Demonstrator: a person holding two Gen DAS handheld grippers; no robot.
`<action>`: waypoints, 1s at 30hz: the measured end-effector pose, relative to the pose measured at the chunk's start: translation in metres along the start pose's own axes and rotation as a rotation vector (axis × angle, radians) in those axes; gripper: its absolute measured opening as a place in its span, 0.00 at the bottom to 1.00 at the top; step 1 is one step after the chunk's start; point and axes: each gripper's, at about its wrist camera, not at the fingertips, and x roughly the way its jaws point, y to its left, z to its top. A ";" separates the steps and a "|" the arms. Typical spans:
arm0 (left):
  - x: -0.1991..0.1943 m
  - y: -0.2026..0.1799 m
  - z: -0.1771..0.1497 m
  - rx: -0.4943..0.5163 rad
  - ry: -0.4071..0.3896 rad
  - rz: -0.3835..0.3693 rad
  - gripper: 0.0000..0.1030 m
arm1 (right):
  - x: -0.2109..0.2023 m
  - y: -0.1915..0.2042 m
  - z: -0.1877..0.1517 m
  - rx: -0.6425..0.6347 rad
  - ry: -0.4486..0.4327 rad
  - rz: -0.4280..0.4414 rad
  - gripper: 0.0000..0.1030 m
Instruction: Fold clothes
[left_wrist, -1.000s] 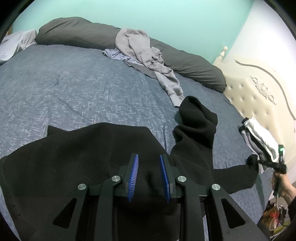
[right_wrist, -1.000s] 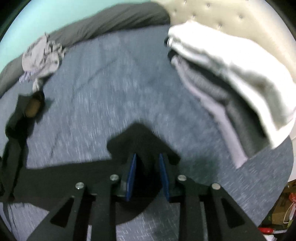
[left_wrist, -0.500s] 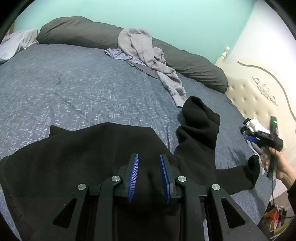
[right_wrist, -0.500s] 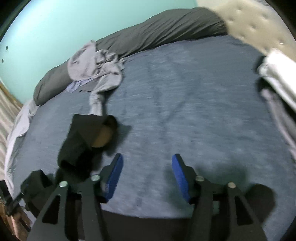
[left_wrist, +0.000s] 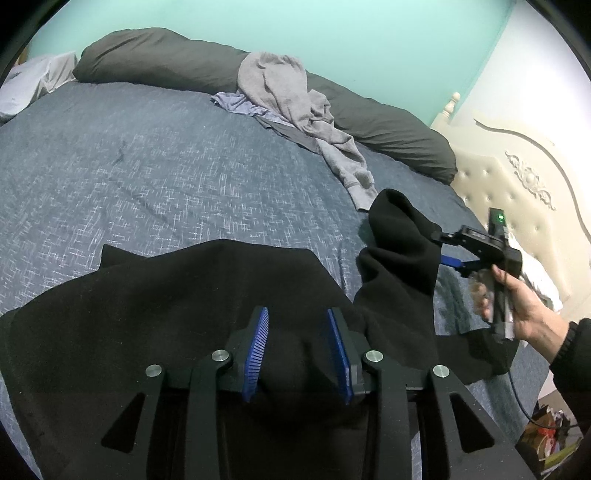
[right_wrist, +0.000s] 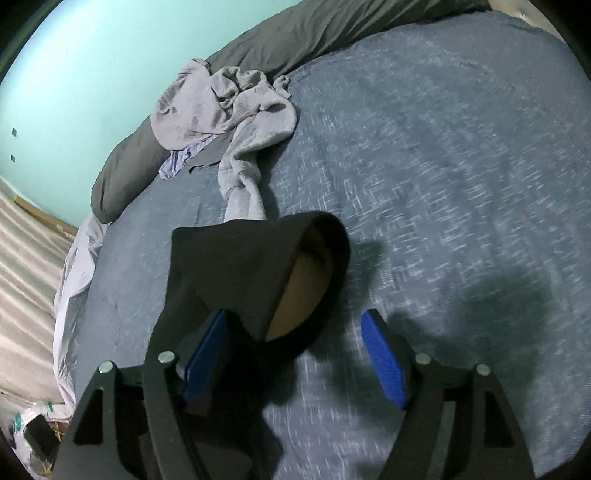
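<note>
A black sweater (left_wrist: 155, 314) lies spread on the blue bedspread (left_wrist: 147, 173). My left gripper (left_wrist: 297, 349) is shut on a bunched fold of its near edge. One black sleeve (left_wrist: 399, 258) stands bunched up at the right. In the right wrist view the sleeve's cuff (right_wrist: 295, 273) gapes open with a tan lining, and my right gripper (right_wrist: 295, 354) is open around it, left pad against the cloth. In the left wrist view the right gripper (left_wrist: 476, 251) shows beside the sleeve, held by a hand.
A heap of grey and lilac clothes (left_wrist: 295, 110) lies at the far side against a long dark bolster (left_wrist: 184, 62). A cream tufted headboard (left_wrist: 517, 192) stands at the right, with folded white clothes (left_wrist: 535, 269) before it.
My right gripper let go of the sweater's far corner, opened wide, swung left and came to the upright sleeve cuff. My left gripper stayed shut on the sweater.
</note>
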 end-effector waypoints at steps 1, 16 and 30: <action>0.000 0.000 0.000 0.000 0.000 0.000 0.35 | 0.004 -0.001 0.000 0.008 -0.005 0.009 0.73; 0.003 0.003 -0.002 0.004 0.010 0.008 0.35 | 0.006 0.011 0.007 -0.086 -0.091 0.082 0.06; -0.002 -0.001 0.004 0.008 -0.012 0.010 0.35 | -0.146 -0.064 0.059 -0.077 -0.309 -0.094 0.05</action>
